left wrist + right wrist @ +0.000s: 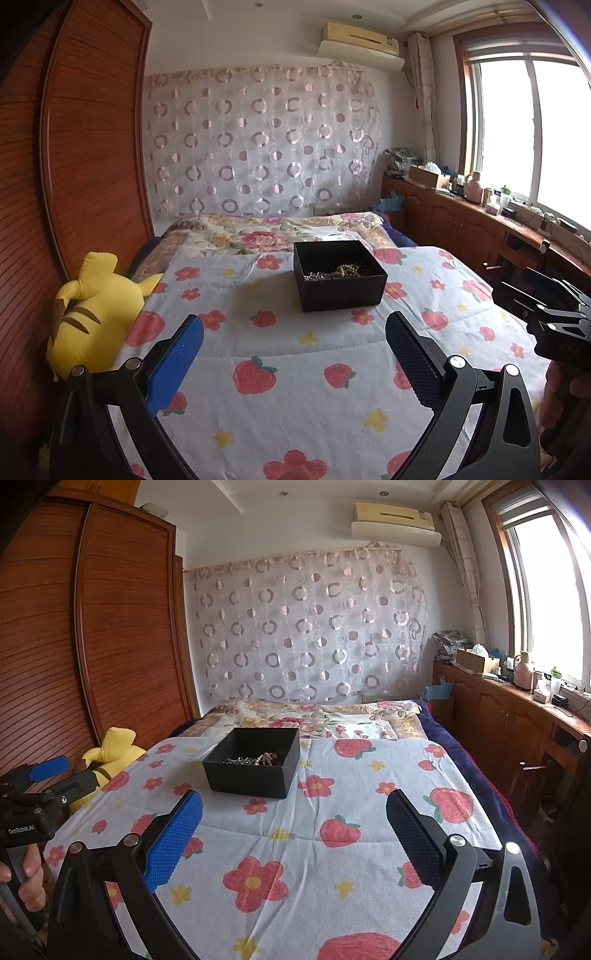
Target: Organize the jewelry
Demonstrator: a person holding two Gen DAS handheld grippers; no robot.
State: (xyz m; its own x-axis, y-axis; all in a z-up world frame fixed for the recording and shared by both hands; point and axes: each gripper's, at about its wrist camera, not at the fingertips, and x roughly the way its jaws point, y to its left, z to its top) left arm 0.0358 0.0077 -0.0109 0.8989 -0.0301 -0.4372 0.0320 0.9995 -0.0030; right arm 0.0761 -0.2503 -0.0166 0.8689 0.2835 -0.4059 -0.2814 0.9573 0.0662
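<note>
A black open box (341, 288) sits on the bed's flower-and-strawberry sheet (288, 369). Inside lies a tangle of jewelry (336, 271): a silver chain and beaded strands. It also shows in the right wrist view, the box (255, 775) with the jewelry (256, 758) in it. My left gripper (295, 332) is open and empty, held above the sheet well short of the box. My right gripper (293, 812) is open and empty too, to the right of the left one and also short of the box.
A yellow plush toy (92, 314) lies at the bed's left edge against a wooden wardrobe (74, 147). Wooden cabinets (517, 716) with clutter run under the window on the right. A floral quilt (277, 232) covers the far end of the bed.
</note>
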